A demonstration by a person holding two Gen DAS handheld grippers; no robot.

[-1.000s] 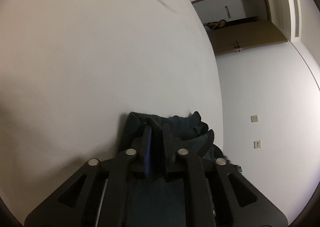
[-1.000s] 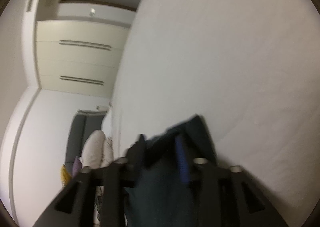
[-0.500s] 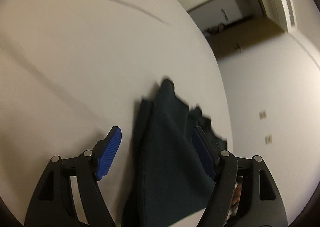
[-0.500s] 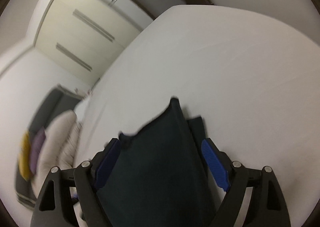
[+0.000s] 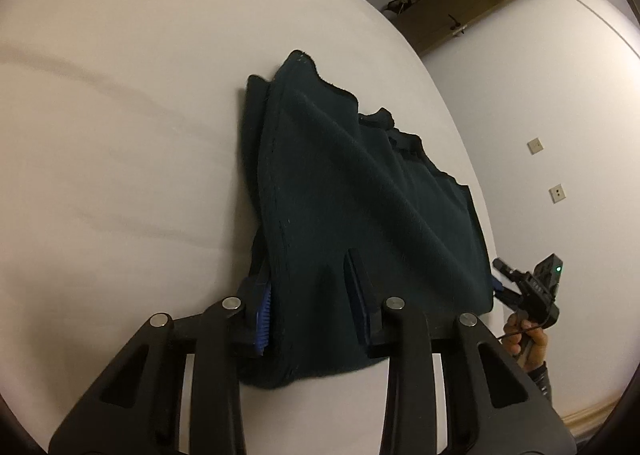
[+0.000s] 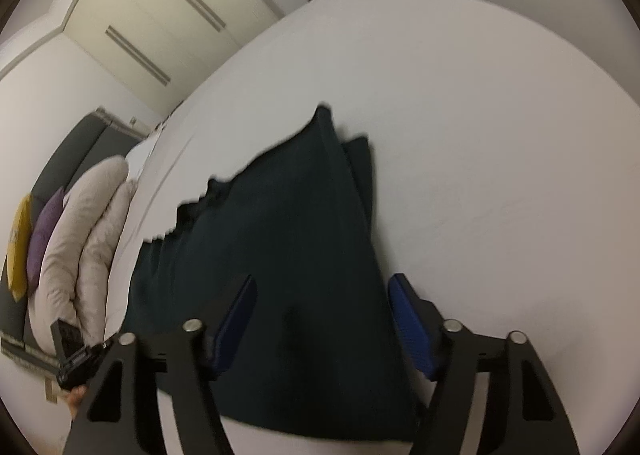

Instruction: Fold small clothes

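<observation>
A dark teal garment (image 5: 352, 191) lies folded in layers on the white bed; it also shows in the right wrist view (image 6: 280, 255). My left gripper (image 5: 310, 295) is open, its blue pads (image 5: 264, 311) either side of the garment's near left corner, low over the cloth. My right gripper (image 6: 324, 307) is open wide, straddling the garment's near right edge, one pad (image 6: 412, 327) over the sheet. The right gripper also shows at the right edge of the left wrist view (image 5: 532, 287), held in a hand.
The white sheet (image 5: 120, 155) spreads wide around the garment. Pale pillows (image 6: 80, 239) and purple and yellow cushions (image 6: 44, 231) lie beside the bed. Wardrobe doors (image 6: 160, 15) stand beyond. A wall with sockets (image 5: 556, 193) stands beside the bed.
Both grippers were shut on the garment a second ago. They let it go and opened, then pulled back, so the laid-down garment shows in full.
</observation>
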